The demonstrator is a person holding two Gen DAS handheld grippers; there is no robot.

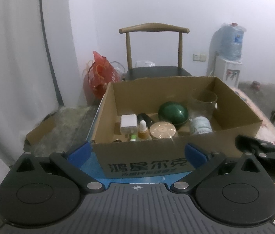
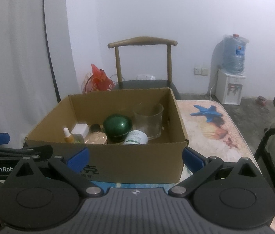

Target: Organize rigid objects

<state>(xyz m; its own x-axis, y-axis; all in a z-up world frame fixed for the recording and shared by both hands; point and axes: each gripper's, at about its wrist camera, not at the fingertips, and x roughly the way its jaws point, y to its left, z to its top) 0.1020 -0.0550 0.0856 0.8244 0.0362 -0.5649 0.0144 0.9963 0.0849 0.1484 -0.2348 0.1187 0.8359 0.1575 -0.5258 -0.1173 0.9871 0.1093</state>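
An open cardboard box (image 1: 137,154) (image 2: 118,161) stands on the table close in front of both grippers. Inside lie a green round jar (image 1: 173,113) (image 2: 117,125), a clear glass (image 1: 202,101) (image 2: 149,120), a white tub (image 1: 200,125) (image 2: 136,137), a gold round lid (image 1: 162,129) (image 2: 95,138), an amber dropper bottle (image 1: 143,131) (image 2: 67,136), a white block (image 1: 128,124) (image 2: 80,130) and a small dark jar (image 1: 145,118) (image 2: 95,127). My left gripper (image 1: 137,153) is open and empty before the box's front wall. My right gripper (image 2: 135,157) is open and empty too.
A wooden chair (image 1: 154,58) (image 2: 143,66) stands behind the box. A red bag (image 1: 99,74) and a water dispenser (image 2: 231,78) are by the wall. A printed mat with a blue starfish (image 2: 205,113) covers the table to the box's right. A curtain (image 1: 20,58) hangs left.
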